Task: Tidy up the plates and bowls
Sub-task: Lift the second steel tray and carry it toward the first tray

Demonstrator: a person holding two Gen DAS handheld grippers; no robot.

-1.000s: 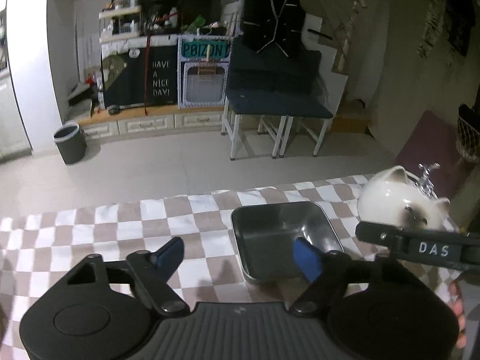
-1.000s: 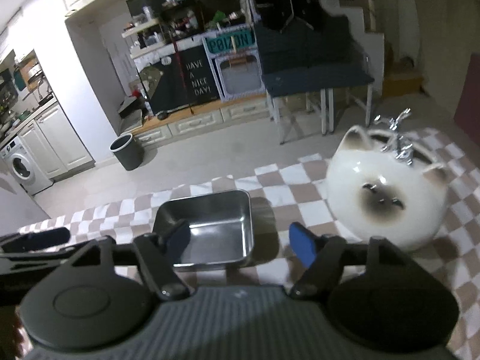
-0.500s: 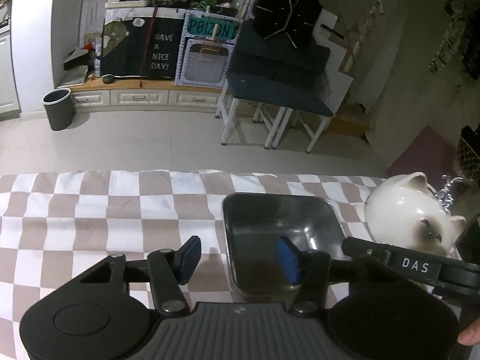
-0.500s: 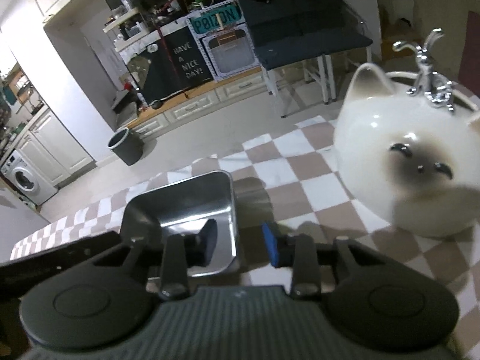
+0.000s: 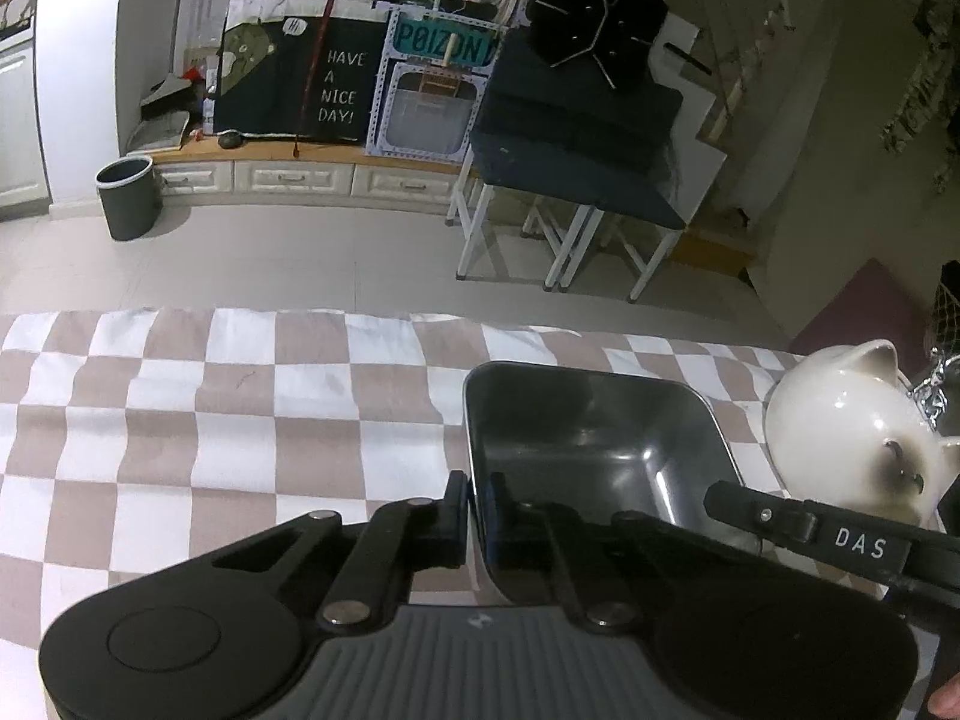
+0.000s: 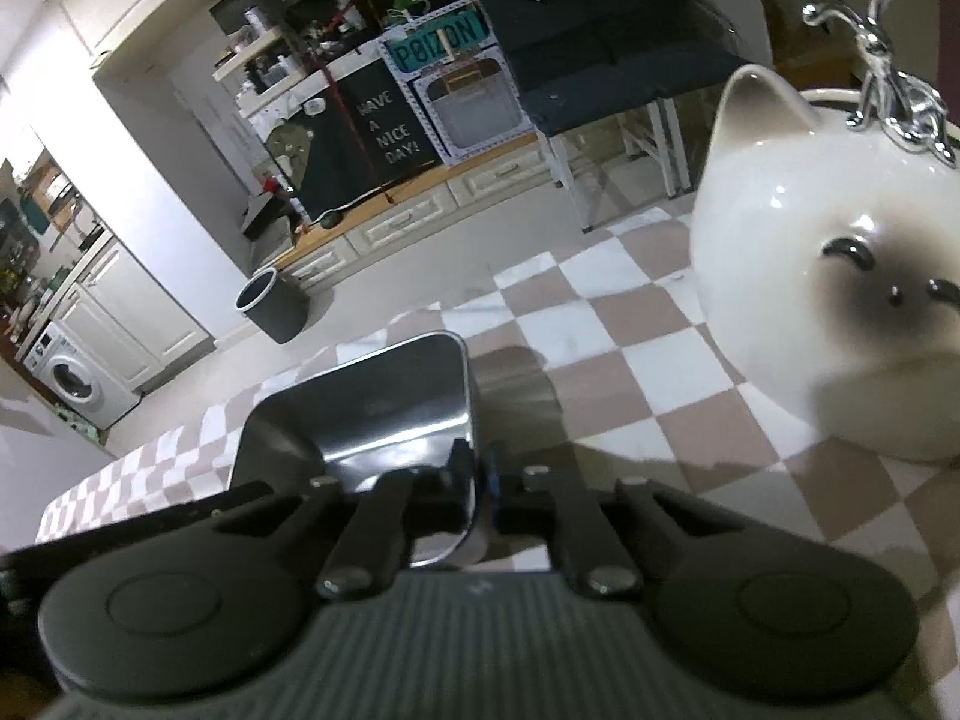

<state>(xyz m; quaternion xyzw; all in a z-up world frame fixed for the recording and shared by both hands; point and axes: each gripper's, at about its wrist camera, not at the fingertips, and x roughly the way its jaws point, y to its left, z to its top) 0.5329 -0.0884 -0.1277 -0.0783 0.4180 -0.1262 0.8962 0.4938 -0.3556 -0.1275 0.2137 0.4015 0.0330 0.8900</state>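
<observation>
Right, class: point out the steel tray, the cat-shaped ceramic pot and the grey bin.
steel tray (image 5: pixel 591 450): left wrist view, on its inner floor.
cat-shaped ceramic pot (image 6: pixel 798 228): right wrist view, on its white forehead.
grey bin (image 5: pixel 127 199): left wrist view, on its side wall.

Both views were dim and grainy, the corners vignetted black; fisheye bending curved the far cabinets. Glare streaked the steel tray (image 5: pixel 600 450); the cat-shaped ceramic jar (image 6: pixel 828 276) threw a soft shadow.
</observation>
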